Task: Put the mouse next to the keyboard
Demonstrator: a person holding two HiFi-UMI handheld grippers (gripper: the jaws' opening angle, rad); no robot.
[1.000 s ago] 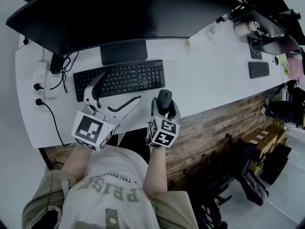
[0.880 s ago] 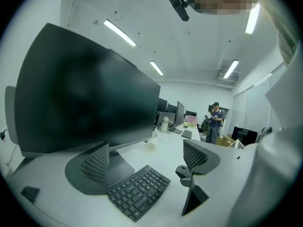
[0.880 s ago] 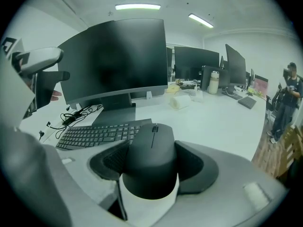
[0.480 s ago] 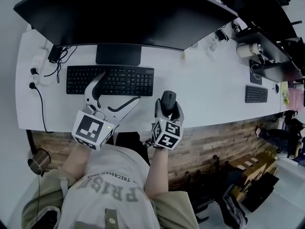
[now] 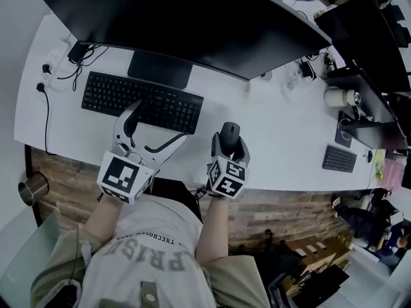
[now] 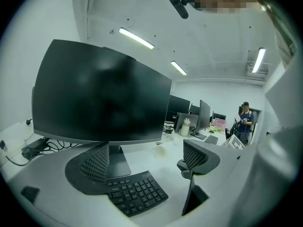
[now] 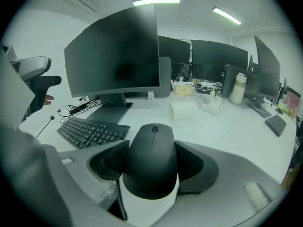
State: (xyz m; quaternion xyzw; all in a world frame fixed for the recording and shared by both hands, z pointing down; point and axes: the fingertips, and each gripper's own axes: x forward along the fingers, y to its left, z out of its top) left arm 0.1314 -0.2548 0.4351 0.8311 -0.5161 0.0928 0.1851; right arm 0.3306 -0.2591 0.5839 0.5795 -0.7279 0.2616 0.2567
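Observation:
A black mouse (image 7: pixel 151 162) sits between the jaws of my right gripper (image 7: pixel 150 162), which is shut on its sides; in the head view the mouse (image 5: pixel 229 135) is held over the white desk (image 5: pixel 282 124), right of the keyboard's end. The black keyboard (image 5: pixel 141 102) lies before the monitor stand and shows at the left in the right gripper view as the keyboard (image 7: pixel 92 131). My left gripper (image 5: pixel 157 122) stands open with nothing in it, its jaws spread over the keyboard's right part (image 6: pixel 135 193).
A large curved monitor (image 5: pixel 180 18) on a stand (image 5: pixel 159 69) fills the back of the desk. Cables and a power strip (image 5: pixel 54 59) lie at the left. A paper roll (image 7: pixel 182 110), a bottle (image 7: pixel 238 89) and a second keyboard (image 5: pixel 338 159) are to the right.
The head view has swung, so the desk looks tilted and shifted. Both grippers keep their places relative to each other, and the mouse stays in the right gripper.

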